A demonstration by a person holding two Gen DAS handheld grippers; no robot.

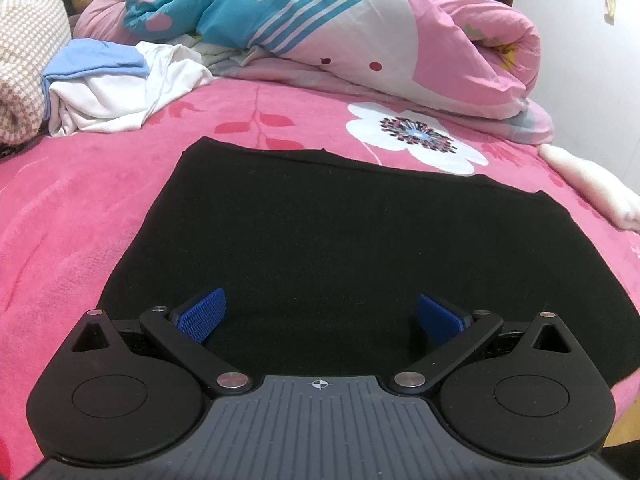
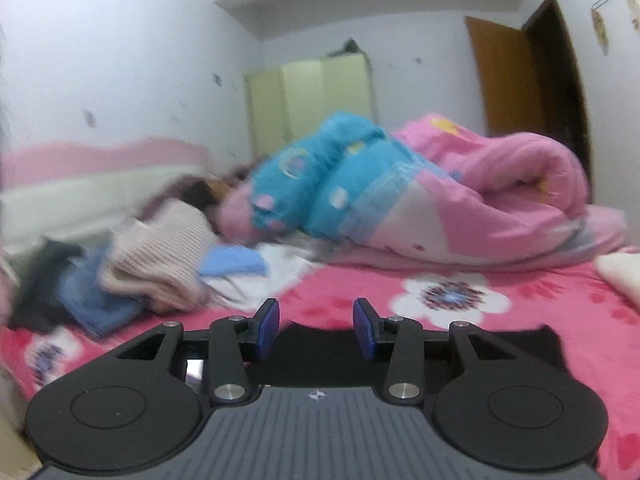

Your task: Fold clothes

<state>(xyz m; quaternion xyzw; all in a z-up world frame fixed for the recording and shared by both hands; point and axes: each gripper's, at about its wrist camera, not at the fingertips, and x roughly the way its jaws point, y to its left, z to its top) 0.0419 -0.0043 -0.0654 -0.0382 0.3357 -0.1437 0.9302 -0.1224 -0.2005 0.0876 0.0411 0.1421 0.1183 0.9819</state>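
Black garment [image 1: 352,248] lies flat, seemingly folded, on pink bedspread [image 1: 100,200].

Left hand-held gripper [image 1: 320,316] wide, right hand-held gripper [image 2: 316,328] half-open

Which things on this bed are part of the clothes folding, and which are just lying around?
For the job:
black garment, laid flat
white garment, crumpled
blue garment
knitted sweater

Lying about:
rolled quilt
pink bedspread
wardrobe
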